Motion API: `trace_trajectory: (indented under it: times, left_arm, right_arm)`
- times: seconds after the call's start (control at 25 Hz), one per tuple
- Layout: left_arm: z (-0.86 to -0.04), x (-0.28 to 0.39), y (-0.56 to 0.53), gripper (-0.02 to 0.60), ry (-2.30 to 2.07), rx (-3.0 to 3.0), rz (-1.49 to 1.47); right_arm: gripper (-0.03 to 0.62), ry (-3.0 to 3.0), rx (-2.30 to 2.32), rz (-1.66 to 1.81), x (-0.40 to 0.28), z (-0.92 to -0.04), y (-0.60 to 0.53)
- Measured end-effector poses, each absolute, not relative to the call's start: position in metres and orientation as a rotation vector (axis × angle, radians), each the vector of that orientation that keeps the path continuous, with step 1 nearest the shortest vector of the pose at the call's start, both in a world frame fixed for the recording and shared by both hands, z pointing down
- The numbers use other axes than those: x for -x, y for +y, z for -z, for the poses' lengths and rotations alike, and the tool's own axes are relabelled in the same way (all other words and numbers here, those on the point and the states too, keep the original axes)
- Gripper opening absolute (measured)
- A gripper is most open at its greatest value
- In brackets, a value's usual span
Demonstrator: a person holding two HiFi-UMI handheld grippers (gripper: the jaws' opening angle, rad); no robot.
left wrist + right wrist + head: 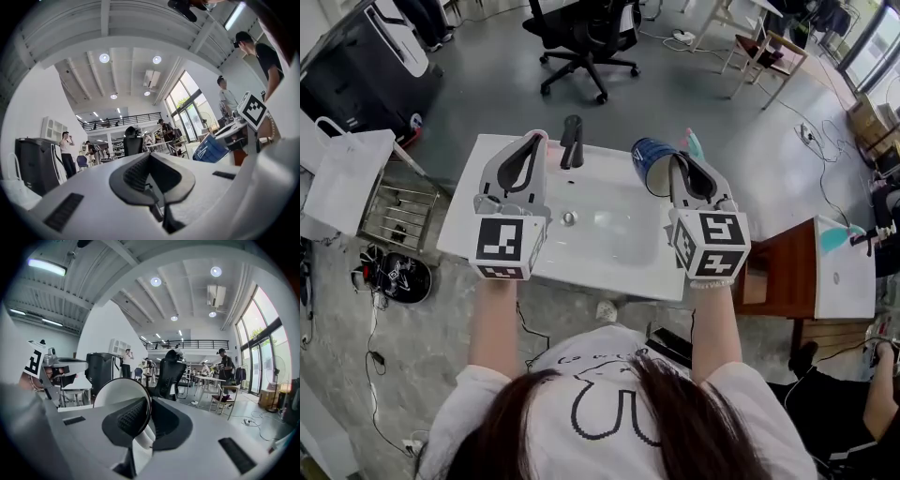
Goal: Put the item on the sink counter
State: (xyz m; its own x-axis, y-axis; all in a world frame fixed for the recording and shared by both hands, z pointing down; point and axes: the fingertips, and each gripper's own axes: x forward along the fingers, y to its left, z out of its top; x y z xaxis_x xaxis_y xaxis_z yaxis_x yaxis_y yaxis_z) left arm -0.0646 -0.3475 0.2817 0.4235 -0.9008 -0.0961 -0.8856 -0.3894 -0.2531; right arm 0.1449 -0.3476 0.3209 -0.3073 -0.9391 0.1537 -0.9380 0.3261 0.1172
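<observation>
1. Holding a blue cup (653, 164) tipped on its side over the back right corner of the sink counter (464, 234), just right of the faucet (572, 141). Impossible to tell from above whether touching the counter or hanging clear of it.
2. Grasping that cup at the rim with the right gripper (677, 167). In the right gripper view, pinching the thin wall between the two pads of the gripper (149, 404), with only a white round face of the cup (117, 392) showing and part of it covered by one pad.
3. Catching the same cup in the left gripper view as a blue tapered shape with a pale mark (210, 150), its lower edge cut off by the gripper body.
4. Carrying the left gripper (537, 141) over the back left part of the counter, just beside the faucet. Jaws clenched tip to tip on nothing (150, 157).
5. Looking down into the basin (609, 225), with a drain (569, 217) near its middle. Parts of the counter's front edge hidden under the two marker cubes (508, 246).
6. Making out a small teal thing (692, 142) just behind the cup, too hidden to name.
7. Around the counter:
   - a wire rack (394, 211) and a white bag (347, 178) off the left edge;
   - a black office chair (581, 37) behind, cut off by the top of the picture;
   - a wooden table (787, 272) off the right edge.
</observation>
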Motion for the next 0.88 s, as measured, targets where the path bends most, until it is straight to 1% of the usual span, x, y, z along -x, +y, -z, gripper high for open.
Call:
trace_trajectory:
  times: [0.4, 0.88]
  left_arm:
    - [-0.298, 0.056, -0.413, 0.009, 1.631, 2.401, 0.104]
    - [-0.330, 0.063, -0.449, 0.009, 1.672, 2.454, 0.122]
  right_arm:
    - [0.052, -2.281, -1.526, -0.248, -0.152, -0.377, -0.433]
    - [0.052, -2.145, -1.303, -0.418, -0.132, -0.439, -0.479]
